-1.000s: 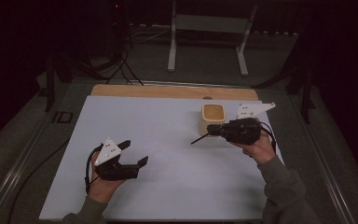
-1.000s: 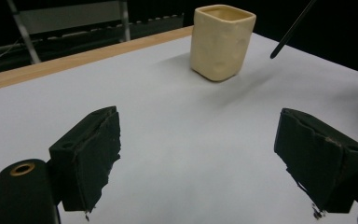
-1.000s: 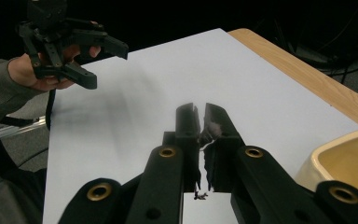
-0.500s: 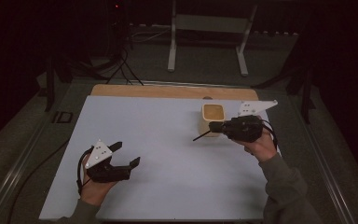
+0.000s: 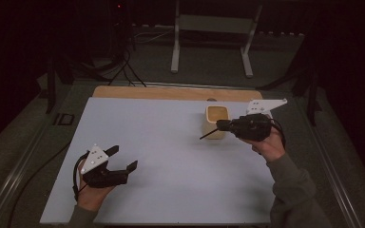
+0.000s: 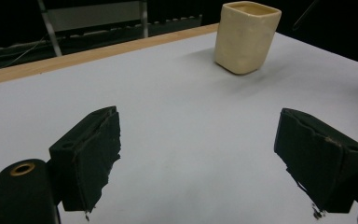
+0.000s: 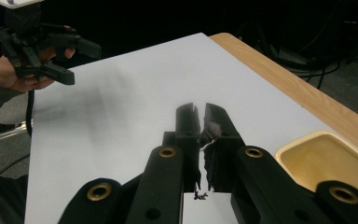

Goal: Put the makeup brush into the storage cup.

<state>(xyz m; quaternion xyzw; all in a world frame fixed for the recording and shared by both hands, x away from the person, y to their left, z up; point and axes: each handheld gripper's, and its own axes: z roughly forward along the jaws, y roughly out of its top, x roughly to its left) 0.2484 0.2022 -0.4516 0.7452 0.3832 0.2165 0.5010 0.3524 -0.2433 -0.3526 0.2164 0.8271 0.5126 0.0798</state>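
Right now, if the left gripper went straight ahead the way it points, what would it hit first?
Probably the cream cup. The left gripper, jaws open, points across the bare white mat toward it, though the cup stands slightly right of the centre line, so it might pass just beside it.

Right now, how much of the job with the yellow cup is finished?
Nothing looks finished yet. The cup stands upright on the white mat, near the far wooden edge, and neither gripper holds it. In hand: the right gripper hovers right beside the cup with its jaws shut. The left gripper waits far off, open, nothing between its jaws. Still left, probably: everything, starting with taking hold of the cup.
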